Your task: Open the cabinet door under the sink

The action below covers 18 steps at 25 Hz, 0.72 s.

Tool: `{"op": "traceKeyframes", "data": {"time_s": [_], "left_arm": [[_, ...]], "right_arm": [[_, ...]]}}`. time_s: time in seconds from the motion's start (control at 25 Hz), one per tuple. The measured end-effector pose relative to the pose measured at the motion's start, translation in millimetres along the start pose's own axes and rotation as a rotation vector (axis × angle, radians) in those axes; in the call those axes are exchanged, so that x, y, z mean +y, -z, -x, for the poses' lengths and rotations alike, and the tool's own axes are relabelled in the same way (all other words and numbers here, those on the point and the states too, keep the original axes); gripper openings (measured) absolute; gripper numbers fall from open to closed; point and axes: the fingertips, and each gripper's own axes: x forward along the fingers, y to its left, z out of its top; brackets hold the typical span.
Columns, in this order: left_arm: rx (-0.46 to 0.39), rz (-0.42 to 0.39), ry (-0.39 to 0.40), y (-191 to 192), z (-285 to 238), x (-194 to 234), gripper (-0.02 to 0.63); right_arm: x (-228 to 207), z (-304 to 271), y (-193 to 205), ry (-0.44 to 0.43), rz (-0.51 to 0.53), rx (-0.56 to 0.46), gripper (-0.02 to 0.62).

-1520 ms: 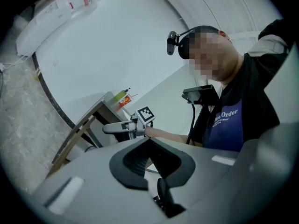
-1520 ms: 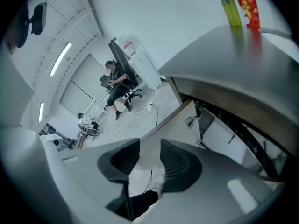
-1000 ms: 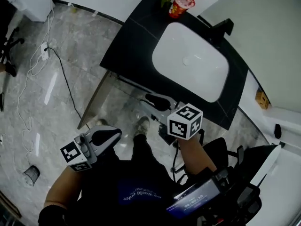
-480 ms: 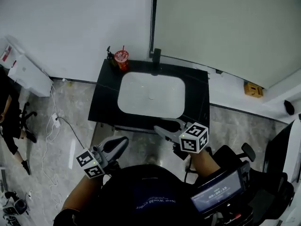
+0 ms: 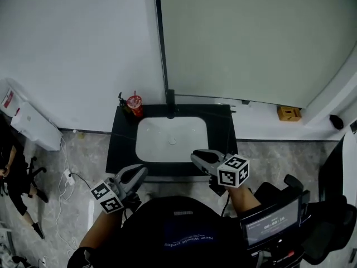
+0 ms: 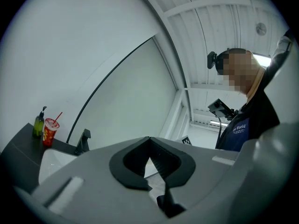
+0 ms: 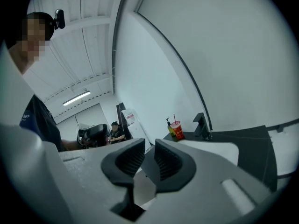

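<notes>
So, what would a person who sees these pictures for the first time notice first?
Most likely the white sink set in a black counter against the wall, in the middle of the head view, with a red cup at its back left corner. Then the two grippers before it: the left gripper shut, the right gripper with jaws closing, nothing between them.

A staged washroom corner inside an office-like lab: a freestanding black bench (image 5: 120, 139) with a white sink (image 5: 172, 139), loose cables (image 5: 69, 177) and a seated person (image 7: 114, 129) left of the sink
</notes>
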Motion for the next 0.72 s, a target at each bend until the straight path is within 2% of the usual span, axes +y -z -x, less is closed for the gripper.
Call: {"op": "traceKeyframes", "data": {"time_s": [0.24, 0.52, 0.6, 0.72], "left_arm": [[-0.010, -0.009, 0.088, -32, -8, 60, 0.002], [0.020, -0.055, 0.180, -89, -9, 137, 0.002], [0.026, -0.050, 0.205, -95, -11, 154, 0.002], [0.035, -0.031, 0.229, -98, -17, 175, 0.001]], "right_arm": [[-11, -37, -34, 0.082, 0.037, -0.045, 0.044], [-13, -85, -100, 0.170, 0.042, -0.188, 0.018], [-19, -94, -110, 0.199, 0.019, -0.218, 0.003], [-25, -104, -122, 0.196, -0.054, -0.264, 0.002]]}}
